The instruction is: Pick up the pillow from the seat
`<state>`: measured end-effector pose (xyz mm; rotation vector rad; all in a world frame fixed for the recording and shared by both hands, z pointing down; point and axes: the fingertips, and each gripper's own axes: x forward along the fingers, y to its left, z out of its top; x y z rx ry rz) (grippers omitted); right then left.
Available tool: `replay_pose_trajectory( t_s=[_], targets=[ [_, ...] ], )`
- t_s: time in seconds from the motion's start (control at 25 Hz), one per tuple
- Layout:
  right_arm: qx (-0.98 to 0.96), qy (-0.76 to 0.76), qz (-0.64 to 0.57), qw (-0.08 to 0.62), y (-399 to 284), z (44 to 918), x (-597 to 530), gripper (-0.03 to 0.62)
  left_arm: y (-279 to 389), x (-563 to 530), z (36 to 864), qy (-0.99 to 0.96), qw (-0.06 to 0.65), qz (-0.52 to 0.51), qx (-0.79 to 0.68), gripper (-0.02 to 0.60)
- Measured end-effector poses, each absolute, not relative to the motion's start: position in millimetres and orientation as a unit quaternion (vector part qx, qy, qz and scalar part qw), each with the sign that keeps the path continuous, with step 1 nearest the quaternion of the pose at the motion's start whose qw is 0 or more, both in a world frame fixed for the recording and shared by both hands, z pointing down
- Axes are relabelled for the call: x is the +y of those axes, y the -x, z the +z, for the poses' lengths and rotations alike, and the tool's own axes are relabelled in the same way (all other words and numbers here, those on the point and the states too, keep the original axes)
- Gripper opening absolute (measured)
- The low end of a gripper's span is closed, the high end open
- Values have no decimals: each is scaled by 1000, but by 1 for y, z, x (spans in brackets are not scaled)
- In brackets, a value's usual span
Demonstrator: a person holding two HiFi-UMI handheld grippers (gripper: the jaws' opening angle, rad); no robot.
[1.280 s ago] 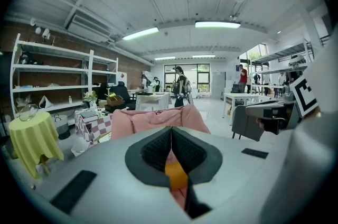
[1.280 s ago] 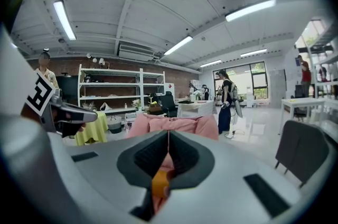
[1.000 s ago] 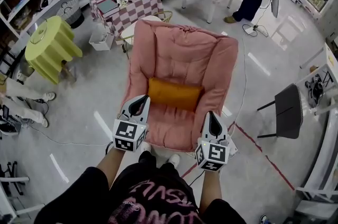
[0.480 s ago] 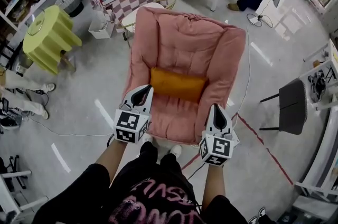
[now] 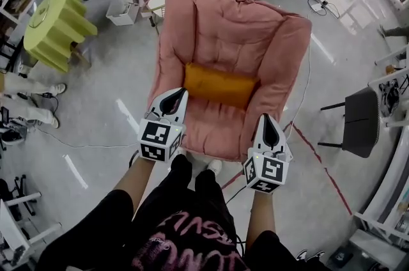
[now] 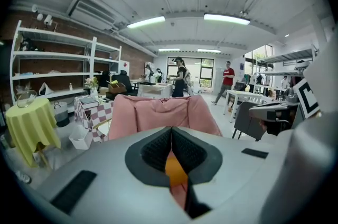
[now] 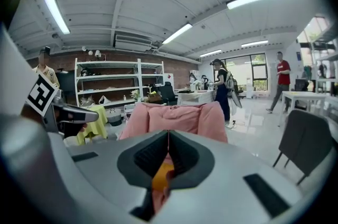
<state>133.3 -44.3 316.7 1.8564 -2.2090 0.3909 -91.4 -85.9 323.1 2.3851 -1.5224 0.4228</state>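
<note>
Workshop floor: pink armchair is bearing orange pillow; left gripper and right gripper are hovering short of it, jaws closed, empty. Advised: open both wide and flank the pillow's ends.

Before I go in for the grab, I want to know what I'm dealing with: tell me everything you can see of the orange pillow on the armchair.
The orange pillow is a small, plump rectangular cushion, plain and soft-looking, apparently fabric. It lies crosswise on the pink armchair, where the seat meets the backrest. Only the chair's padding appears to touch it. The left gripper and right gripper are both shut and hold nothing.
</note>
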Motion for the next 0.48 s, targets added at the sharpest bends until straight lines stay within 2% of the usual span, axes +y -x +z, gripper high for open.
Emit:
replay_pose_trajectory(
  t_s=[0.48],
  targets=[
    [-746, -629, 168, 142, -128, 372, -69, 20, 102, -113, 375, -811, 177, 164, -533, 9]
  ],
)
